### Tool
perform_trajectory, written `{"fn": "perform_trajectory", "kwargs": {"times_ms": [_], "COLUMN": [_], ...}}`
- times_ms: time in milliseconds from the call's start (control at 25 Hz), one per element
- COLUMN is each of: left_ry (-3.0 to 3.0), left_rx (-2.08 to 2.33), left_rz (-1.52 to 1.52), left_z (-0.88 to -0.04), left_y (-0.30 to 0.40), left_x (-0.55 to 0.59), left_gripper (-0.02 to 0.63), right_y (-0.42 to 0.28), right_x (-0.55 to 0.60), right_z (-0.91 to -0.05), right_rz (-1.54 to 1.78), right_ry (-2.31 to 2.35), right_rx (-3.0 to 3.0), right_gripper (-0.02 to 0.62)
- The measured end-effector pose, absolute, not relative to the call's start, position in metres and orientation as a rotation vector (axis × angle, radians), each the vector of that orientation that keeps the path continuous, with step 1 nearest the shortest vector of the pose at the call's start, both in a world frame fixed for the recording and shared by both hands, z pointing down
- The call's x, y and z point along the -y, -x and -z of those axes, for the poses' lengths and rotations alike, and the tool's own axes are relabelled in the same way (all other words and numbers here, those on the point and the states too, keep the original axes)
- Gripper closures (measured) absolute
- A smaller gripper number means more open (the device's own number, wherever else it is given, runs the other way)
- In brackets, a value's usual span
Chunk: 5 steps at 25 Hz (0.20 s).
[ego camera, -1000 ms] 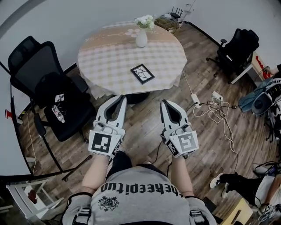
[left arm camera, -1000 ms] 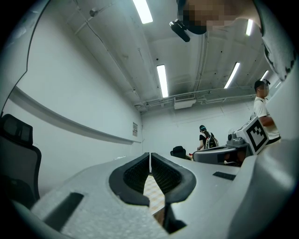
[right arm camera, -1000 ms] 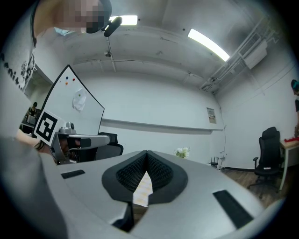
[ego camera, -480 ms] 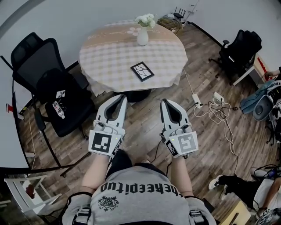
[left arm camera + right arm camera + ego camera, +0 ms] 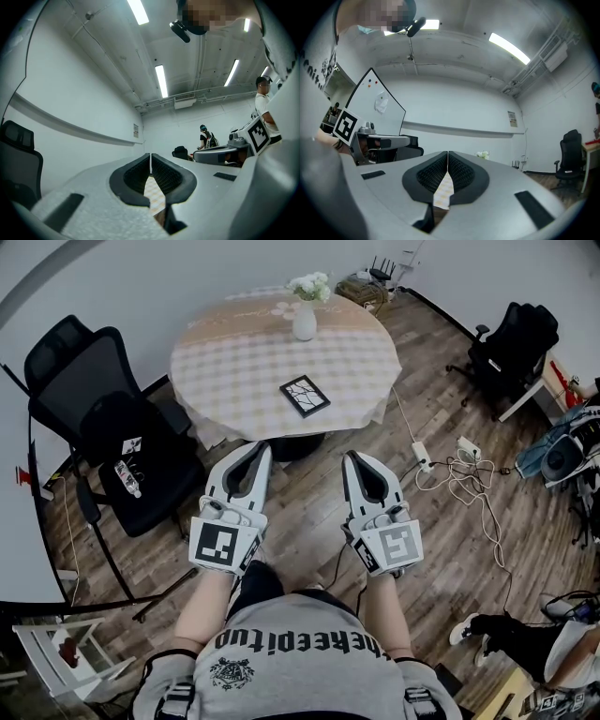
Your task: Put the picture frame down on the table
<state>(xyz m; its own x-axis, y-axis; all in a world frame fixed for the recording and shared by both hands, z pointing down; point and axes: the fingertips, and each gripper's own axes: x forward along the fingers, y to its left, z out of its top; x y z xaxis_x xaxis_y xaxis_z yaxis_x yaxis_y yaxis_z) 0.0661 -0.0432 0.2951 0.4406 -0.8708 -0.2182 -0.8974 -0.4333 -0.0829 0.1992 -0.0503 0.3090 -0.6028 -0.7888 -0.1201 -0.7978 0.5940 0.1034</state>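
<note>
A black picture frame (image 5: 305, 396) lies flat on the round table (image 5: 234, 362), near its front right edge. My left gripper (image 5: 258, 448) and right gripper (image 5: 354, 459) hang side by side over the wood floor, short of the table and apart from the frame. Both are shut with nothing between the jaws. In the left gripper view the left gripper (image 5: 150, 155) has its tips touching, with a strip of checked tablecloth (image 5: 153, 194) showing behind. The right gripper view shows the right gripper (image 5: 448, 153) closed the same way.
A white vase of flowers (image 5: 304, 315) stands at the table's far side. A black office chair (image 5: 112, 437) sits left of the table, another chair (image 5: 511, 343) at the right. A power strip and cables (image 5: 459, 470) lie on the floor to the right. Other people (image 5: 208, 139) stand in the distance.
The head view has drifted slightly, so the table and chair sit a little further right. Both grippers have kept their place and stayed shut.
</note>
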Motion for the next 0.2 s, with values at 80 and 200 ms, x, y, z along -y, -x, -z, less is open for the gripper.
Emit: {"fn": "perform_trajectory", "kwargs": {"times_ms": [80,200], "left_ry": [2.504,2.506], "left_rx": [-1.551,-1.545], "left_rz": [-0.214,-0.215], "left_z": [-0.2943,-0.2937], "left_y": [-0.0655,-0.0649], "left_x": [0.0439,0.0437], "left_gripper": [0.58,0.58], "right_y": [-0.1989,-0.1989], "right_x": [0.0509,0.0511], "right_z": [-0.3084,-0.3082], "right_rz": [-0.226,-0.225], "right_ry": [1.374,1.383], "right_rx": [-2.746,-2.741], "right_gripper": [0.589,0.589]}}
